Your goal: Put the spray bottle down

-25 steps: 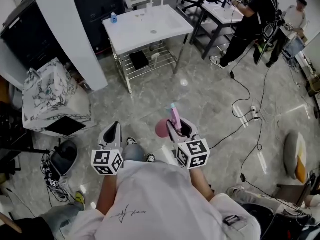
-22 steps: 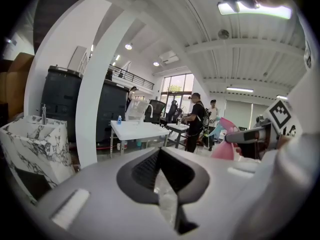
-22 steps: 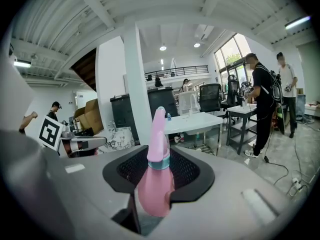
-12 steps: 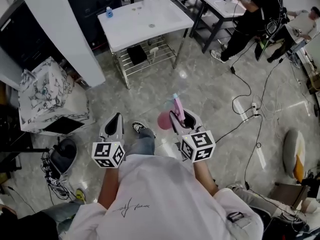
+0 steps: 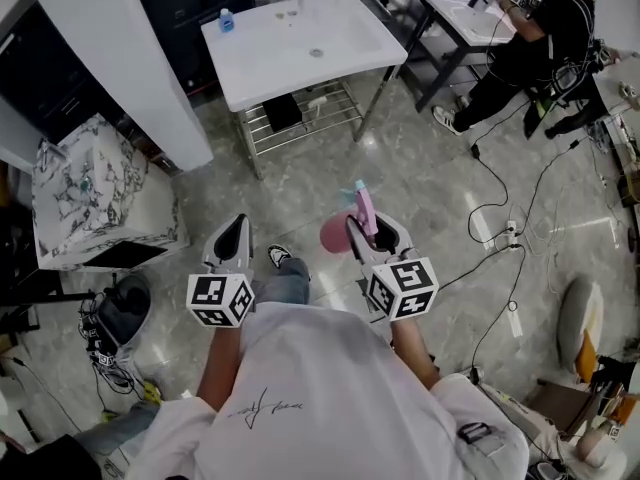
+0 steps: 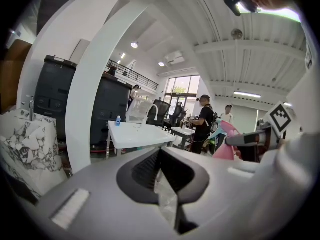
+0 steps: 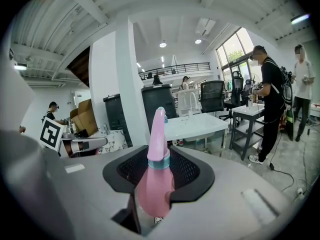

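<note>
So the right gripper (image 5: 366, 226) is clamped on a pink plastic spray bottle (image 5: 338, 233) with a teal collar. The round body is wedged between the jaws, and the collar and nozzle poke out past them. The bottle is up in the air over the grey marble-look floor (image 5: 420, 183), well apart from the white washbasin table on its metal frame (image 5: 300, 53) ahead. The left gripper (image 5: 232, 240) is held alongside with its 2 jaws pressed together. A person in black clothes (image 5: 535, 43) stands at a desk off to the far right.
</note>
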Tool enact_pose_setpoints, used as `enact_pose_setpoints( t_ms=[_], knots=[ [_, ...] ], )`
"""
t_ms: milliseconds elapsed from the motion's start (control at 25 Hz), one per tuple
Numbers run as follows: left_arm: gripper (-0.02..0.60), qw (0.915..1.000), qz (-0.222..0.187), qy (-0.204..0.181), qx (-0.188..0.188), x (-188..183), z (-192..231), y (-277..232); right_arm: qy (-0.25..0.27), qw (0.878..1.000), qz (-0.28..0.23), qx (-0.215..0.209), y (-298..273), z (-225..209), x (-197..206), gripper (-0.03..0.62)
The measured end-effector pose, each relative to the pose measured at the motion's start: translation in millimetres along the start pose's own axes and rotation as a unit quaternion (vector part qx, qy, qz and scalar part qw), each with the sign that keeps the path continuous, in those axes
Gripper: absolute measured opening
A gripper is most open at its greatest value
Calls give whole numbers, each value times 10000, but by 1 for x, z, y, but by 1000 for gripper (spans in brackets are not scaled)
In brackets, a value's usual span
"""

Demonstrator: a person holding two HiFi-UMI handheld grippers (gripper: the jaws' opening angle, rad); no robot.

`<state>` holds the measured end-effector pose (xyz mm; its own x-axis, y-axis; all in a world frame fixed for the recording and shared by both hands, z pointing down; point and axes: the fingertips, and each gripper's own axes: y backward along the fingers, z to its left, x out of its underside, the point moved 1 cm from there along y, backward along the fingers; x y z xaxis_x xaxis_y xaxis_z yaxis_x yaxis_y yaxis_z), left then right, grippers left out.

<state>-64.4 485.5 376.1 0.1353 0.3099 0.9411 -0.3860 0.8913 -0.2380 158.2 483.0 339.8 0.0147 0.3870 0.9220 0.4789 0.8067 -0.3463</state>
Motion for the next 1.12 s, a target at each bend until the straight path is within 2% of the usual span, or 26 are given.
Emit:
enact_pose_setpoints(
  t_ms=[400,640,760,1120],
  knots=[
    [5,9999,81,60,14,-32,39,-85,-253,9996,117,-109,-91,-32,-40,127],
    [5,9997,-50,217,-61,-52,76,-127,-402,9987,228,-198,-143,-47,-63,127],
    [5,9997,7,227,-38,-57,91,-149,-313,9990,261,-171,-167,-56,-76,127],
    [5,9992,159,299,-193,-63,120,-171,-221,9982,465,-318,-214,-65,-91,127]
  ],
)
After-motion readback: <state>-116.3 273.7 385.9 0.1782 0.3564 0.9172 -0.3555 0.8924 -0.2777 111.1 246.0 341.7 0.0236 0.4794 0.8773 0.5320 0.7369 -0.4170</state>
